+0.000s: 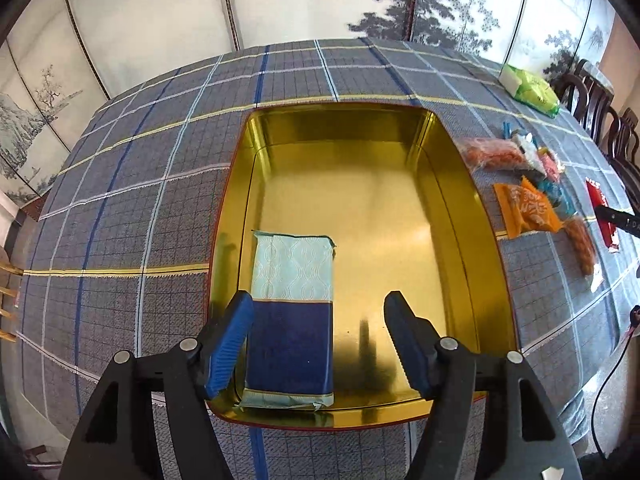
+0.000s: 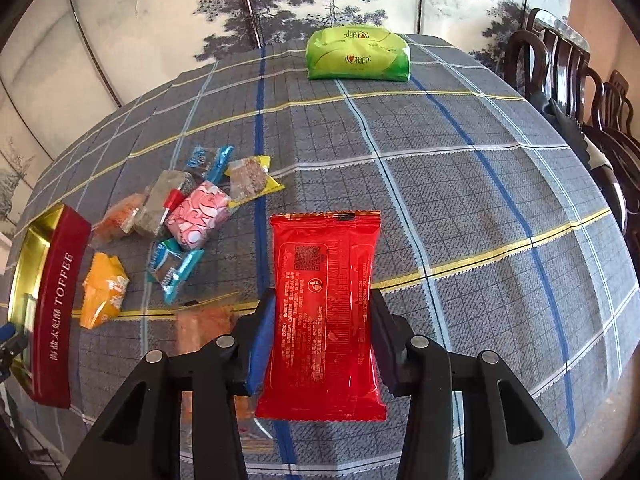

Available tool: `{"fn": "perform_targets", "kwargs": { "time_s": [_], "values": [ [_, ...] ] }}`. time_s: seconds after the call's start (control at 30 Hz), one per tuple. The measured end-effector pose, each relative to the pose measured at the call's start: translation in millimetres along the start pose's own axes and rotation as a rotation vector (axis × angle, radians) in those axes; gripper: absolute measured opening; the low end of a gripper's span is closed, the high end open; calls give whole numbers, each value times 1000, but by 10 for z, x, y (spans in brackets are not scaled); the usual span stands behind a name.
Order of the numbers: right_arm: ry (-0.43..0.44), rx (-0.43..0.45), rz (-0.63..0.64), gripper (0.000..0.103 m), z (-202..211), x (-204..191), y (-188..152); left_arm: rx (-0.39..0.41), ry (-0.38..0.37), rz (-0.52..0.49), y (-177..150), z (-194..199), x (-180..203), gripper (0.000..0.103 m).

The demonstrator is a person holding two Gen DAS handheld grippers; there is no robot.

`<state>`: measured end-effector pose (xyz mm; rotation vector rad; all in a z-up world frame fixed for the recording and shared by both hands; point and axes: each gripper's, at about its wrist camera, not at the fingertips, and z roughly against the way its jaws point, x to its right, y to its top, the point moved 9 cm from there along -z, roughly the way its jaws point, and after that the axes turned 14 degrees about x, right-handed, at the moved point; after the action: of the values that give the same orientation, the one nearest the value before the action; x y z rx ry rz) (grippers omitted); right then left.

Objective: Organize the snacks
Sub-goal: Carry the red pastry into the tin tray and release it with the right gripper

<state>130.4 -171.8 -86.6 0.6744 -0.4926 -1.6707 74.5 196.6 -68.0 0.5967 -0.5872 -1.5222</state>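
Your toffee tin [image 1: 472,184] sits open on the plaid tablecloth [image 2: 460,200], a blue-and-mint packet [image 1: 292,320] already inside under your wide-open, empty left gripper [image 1: 320,340]; your right gripper [image 2: 322,320] pinches the red packet [image 2: 324,312] by both edges, so carry it level to the tin and lay it beside the first

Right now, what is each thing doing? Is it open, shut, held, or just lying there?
Toffee tin: open, no lid in view.
Blue-and-mint packet: sealed, lying flat inside the tin.
Left gripper: open, fingers over the tin.
Red packet: sealed, between the right gripper's fingers.
Right gripper: shut on the red packet.
Green tissue pack: lying on the tablecloth.
Small snacks: wrapped, loose.
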Motion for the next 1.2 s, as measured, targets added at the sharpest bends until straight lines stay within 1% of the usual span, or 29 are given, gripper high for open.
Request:
{"fn": "perform_targets", "kwargs": {
  "time_s": [0.03, 0.07, 0.1, 0.13, 0.2, 0.33, 0.5, 0.6, 0.73, 0.8, 0.93, 1.2],
  "values": [
    [10, 10, -1, 45, 49, -59, 25, 18, -3, 19, 33, 39, -17, 71],
    [28, 20, 0, 45, 101, -142, 57, 39, -3, 41, 69, 85, -45, 75],
    [52, 28, -2, 45, 153, -240, 86, 55, 3, 62, 102, 125, -82, 79],
    [80, 37, -2, 45, 210, -370, 120, 65, 11, 81, 127, 153, -126, 80],
    [126, 50, 9, 45, 291, -626, 171, 81, 26, 127, 169, 204, -235, 81],
    [252, 59, 29, 45, 449, -1313, 208, 113, 80, 207, 218, 325, -482, 81],
    [392, 54, 58, 45, 561, -2254, 159, 109, 132, 235, 144, 448, -704, 81],
    [432, 25, 84, 45, 523, -2678, 48, 100, 147, 239, 71, 496, -806, 81],
    [456, -45, 108, 45, 411, -3086, -162, 91, 169, 287, -27, 547, -961, 81],
    [452, -75, 114, 45, 341, -3189, -266, 85, 177, 319, -78, 554, -1036, 81],
    [438, -126, 138, 45, 197, -3281, -449, 61, 182, 348, -178, 521, -1116, 81],
    [372, -162, 168, 45, 44, -3277, -633, 25, 167, 368, -271, 439, -1100, 81]
  ]
}}
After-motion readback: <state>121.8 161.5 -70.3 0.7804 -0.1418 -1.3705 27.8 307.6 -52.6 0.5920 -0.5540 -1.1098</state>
